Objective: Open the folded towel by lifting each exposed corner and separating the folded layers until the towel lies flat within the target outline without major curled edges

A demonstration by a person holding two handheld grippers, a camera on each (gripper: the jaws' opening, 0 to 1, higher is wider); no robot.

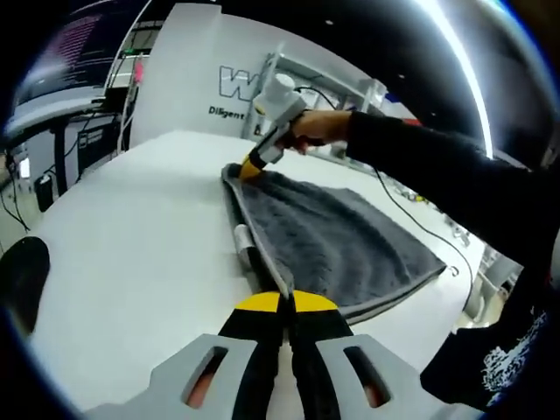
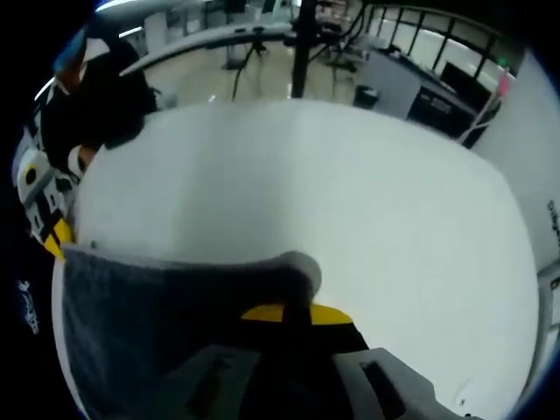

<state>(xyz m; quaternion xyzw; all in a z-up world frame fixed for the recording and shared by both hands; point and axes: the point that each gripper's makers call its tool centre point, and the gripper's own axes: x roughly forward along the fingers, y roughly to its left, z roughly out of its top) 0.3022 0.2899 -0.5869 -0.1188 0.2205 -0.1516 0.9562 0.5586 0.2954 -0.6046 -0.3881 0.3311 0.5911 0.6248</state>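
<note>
The grey towel (image 1: 337, 245) is lying spread across the white bench (image 1: 131, 254), still folded in layers, with one long edge lifted slightly and running between the two grippers. In the left gripper view, the towel is stretching from the near edge of the bench toward its far side, and its folded layers are showing as stacked rims along the lower right edge.

The left gripper (image 1: 286, 302) is pinching the near corner of the towel, its yellow-tipped jaws pressed together on the cloth. The right gripper (image 1: 254, 166) is reaching in from the far side, held by a hand (image 1: 319, 127) in a dark sleeve (image 1: 437, 166), and its jaws are clamping the far corner of the same edge.

In the right gripper view, the right gripper (image 2: 296, 313) is closing its jaws on the towel (image 2: 157, 324), whose corner is curling up over the jaw tips. The left gripper (image 2: 48, 219) is showing at the towel's other corner, near the bench edge.

Beyond the bench, desks (image 2: 411, 83) and a white wall panel with lettering (image 1: 201, 79) are standing in the room.
</note>
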